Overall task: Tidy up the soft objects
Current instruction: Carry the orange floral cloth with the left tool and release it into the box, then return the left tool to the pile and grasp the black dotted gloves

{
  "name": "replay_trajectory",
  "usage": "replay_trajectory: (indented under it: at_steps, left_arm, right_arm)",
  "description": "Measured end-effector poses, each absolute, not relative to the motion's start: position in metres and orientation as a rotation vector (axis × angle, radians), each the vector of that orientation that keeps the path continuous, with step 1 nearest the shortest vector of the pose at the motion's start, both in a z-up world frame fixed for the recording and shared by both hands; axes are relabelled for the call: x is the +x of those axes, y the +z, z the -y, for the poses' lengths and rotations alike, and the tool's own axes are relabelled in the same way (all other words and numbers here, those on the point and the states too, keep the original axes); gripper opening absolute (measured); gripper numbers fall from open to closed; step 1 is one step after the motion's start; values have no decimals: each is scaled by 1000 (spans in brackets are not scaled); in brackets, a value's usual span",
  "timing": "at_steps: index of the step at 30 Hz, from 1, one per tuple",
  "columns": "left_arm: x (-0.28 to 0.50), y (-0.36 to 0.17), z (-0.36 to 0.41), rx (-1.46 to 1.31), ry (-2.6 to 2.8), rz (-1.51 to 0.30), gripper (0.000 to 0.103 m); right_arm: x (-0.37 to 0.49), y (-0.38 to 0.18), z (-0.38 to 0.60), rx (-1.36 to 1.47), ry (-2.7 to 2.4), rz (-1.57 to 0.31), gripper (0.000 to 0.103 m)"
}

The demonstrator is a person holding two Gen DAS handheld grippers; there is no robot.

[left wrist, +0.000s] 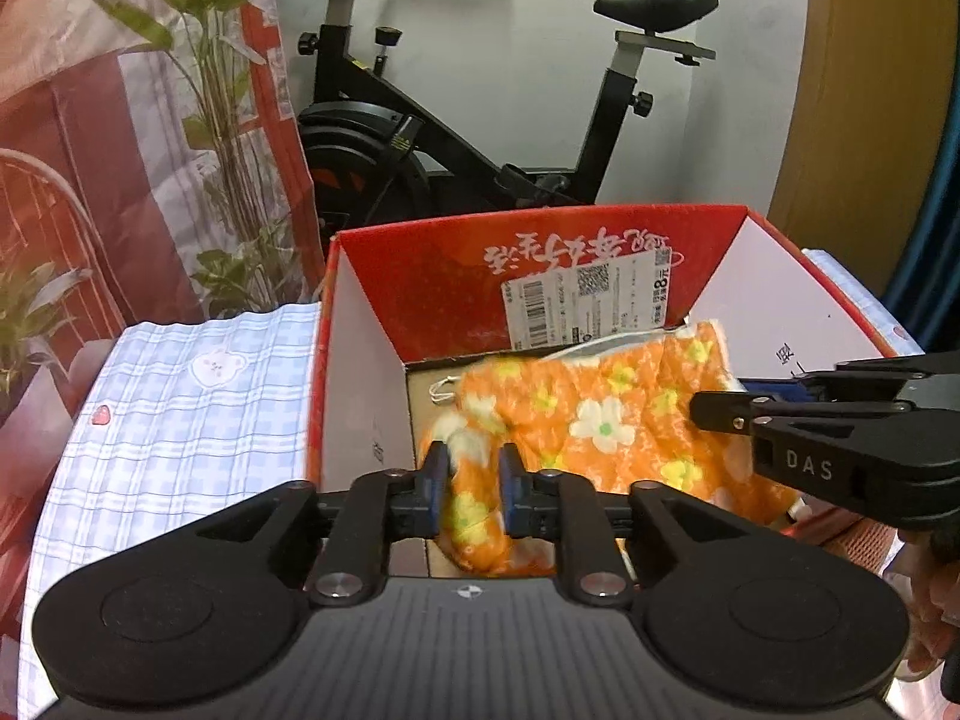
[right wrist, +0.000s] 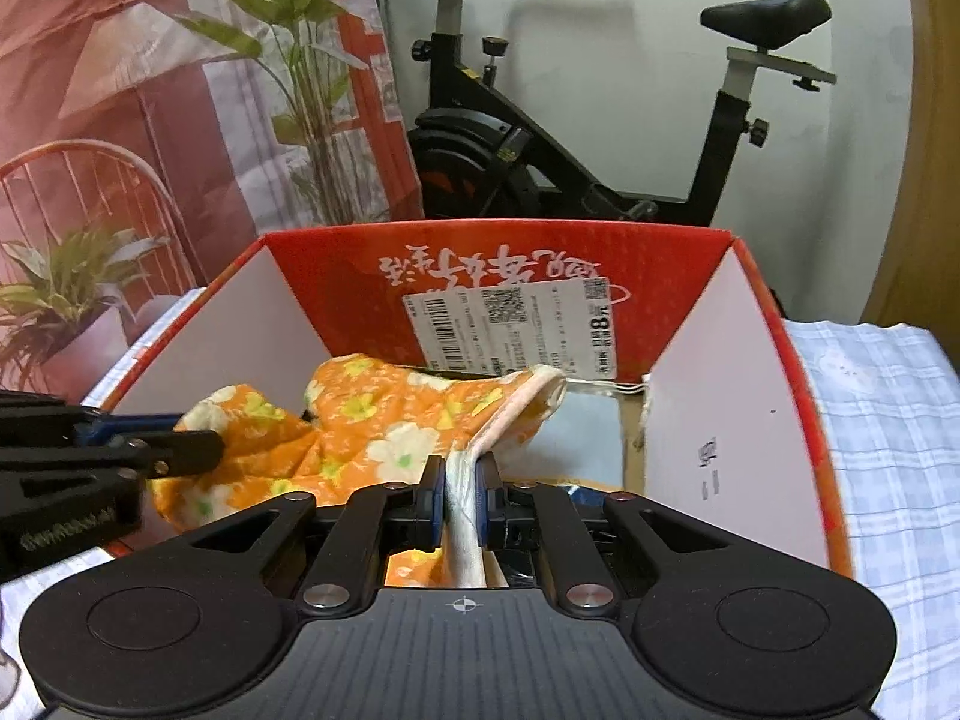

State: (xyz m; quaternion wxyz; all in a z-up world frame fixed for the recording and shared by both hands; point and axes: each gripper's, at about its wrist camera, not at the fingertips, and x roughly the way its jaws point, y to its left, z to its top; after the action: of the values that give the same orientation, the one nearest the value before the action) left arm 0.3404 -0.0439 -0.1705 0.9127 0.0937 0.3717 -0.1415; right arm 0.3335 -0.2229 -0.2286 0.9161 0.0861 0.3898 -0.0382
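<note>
An orange cloth with white and yellow flowers (left wrist: 600, 420) (right wrist: 384, 432) lies crumpled inside a red cardboard box (left wrist: 540, 222) (right wrist: 498, 234) with white inner walls. My left gripper (left wrist: 474, 480) hangs over the box's near edge. Its blue pads stand slightly apart, and a bunched fold of the cloth sits loosely between them. My right gripper (right wrist: 462, 480) has its pads close together on the cloth's pale hemmed edge. Each gripper shows in the other's view, the right one (left wrist: 699, 411) coming in from the right and the left one (right wrist: 210, 444) from the left.
The box stands on a blue-and-white checked sheet (left wrist: 180, 396) (right wrist: 888, 420). Behind it are a black exercise bike (left wrist: 456, 138) (right wrist: 540, 144) and a red-and-white printed hanging with plants (left wrist: 150, 120). A hand (left wrist: 930, 600) is at the right edge.
</note>
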Motion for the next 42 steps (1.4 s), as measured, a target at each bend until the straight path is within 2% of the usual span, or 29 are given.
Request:
replay_trajectory:
  at_steps: [3, 5, 10, 12, 16, 28, 35, 38, 42]
  left_arm:
    - [333, -159, 41, 189, -302, -741, 32]
    - [326, -150, 36, 163, -308, -730, 36]
    - [301, -122, 17, 72, -325, -701, 36]
    - [284, -114, 12, 68, -327, -684, 36]
    - [244, -113, 6, 68, -339, -679, 36]
    - [137, -179, -15, 29, -394, -804, 36]
    - [109, -215, -14, 3, -416, -852, 36]
    - [105, -231, -16, -48, -420, -890, 36]
    - [107, -244, -24, -111, -420, -927, 36]
  right_arm:
    - [330, -223, 225, 154, -115, -795, 22]
    - [325, -215, 228, 146, -139, -774, 24]
    - [300, -186, 232, 118, -142, -727, 32]
    - [283, -172, 229, 97, -126, -705, 39]
    - [245, -153, 220, 80, -86, -661, 44]
    - [124, -173, 173, 110, -22, -664, 45]
    - [55, -208, 144, 97, -32, -782, 46]
    - [42, -221, 141, 96, -34, -840, 55]
    - [39, -232, 138, 97, -40, -890, 61]
